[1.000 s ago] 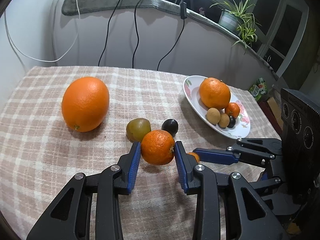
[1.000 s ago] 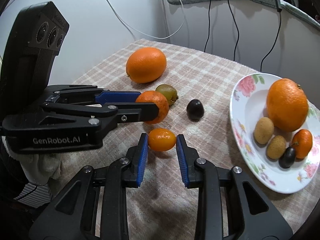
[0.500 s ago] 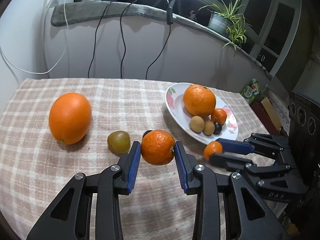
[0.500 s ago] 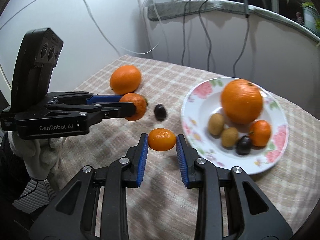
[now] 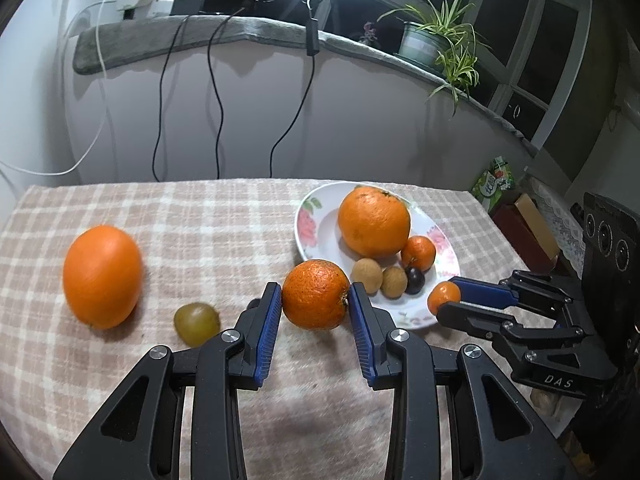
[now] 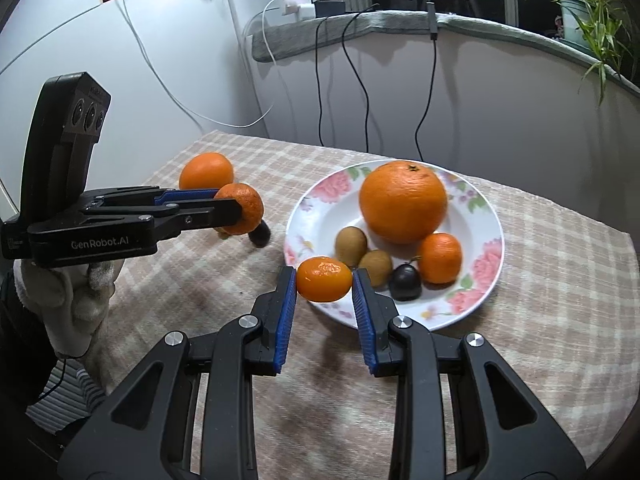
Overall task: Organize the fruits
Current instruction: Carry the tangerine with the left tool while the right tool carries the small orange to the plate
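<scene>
The tablecloth (image 5: 208, 216) is a matt woven plaid cloth with a slightly fuzzy nap. The plate (image 6: 486, 216) looks like glossy glazed ceramic with printed flowers. The left gripper (image 5: 315, 300) is matt black plastic with 2 ribbed blue pads and shiny metal screws. Its mandarin (image 5: 315, 294) has dimpled, rough peel. The big orange (image 5: 102, 276) looks smoother, faintly glossy.

Two big oranges: one on the plate (image 6: 394, 322) at centre right (image 6: 403, 200), one at upper left (image 6: 206, 171). Three mandarins (image 6: 439, 258) (image 6: 324, 279) (image 6: 245, 208). Two brown kiwis (image 6: 351, 246) (image 6: 376, 266). Two dark plums (image 6: 405, 282) (image 6: 260, 236). One green fruit (image 5: 196, 323), lower left of the left wrist view
</scene>
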The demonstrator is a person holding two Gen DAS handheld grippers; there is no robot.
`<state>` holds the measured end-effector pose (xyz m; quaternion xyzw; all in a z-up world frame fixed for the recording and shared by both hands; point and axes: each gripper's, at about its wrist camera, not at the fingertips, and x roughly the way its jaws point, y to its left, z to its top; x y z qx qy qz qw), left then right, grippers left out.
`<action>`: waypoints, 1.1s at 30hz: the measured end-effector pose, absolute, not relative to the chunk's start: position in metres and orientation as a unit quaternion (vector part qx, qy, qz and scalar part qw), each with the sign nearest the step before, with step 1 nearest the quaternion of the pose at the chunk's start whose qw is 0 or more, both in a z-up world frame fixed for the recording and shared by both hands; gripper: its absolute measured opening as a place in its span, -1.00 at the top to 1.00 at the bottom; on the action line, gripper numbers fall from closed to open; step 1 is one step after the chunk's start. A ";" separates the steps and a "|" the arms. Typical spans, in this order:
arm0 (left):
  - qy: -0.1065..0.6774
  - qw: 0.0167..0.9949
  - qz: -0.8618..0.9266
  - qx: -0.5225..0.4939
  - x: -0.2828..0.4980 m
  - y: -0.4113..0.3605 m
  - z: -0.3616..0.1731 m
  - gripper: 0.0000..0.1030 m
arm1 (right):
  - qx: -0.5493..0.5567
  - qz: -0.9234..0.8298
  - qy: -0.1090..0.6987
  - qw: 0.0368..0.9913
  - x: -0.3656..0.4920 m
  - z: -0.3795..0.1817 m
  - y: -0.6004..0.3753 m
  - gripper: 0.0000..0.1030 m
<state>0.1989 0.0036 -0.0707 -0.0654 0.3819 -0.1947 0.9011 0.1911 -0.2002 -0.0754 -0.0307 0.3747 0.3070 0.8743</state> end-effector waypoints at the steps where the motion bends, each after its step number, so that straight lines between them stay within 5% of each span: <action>1: 0.382 0.901 -0.196 -0.064 0.201 0.001 -0.071 0.36 | -0.031 0.306 0.375 0.875 0.192 -0.076 -0.201 0.42; 33: 0.388 0.896 -0.211 -0.029 0.228 -0.038 -0.073 0.36 | -0.026 0.301 0.380 0.874 0.206 -0.086 -0.213 0.42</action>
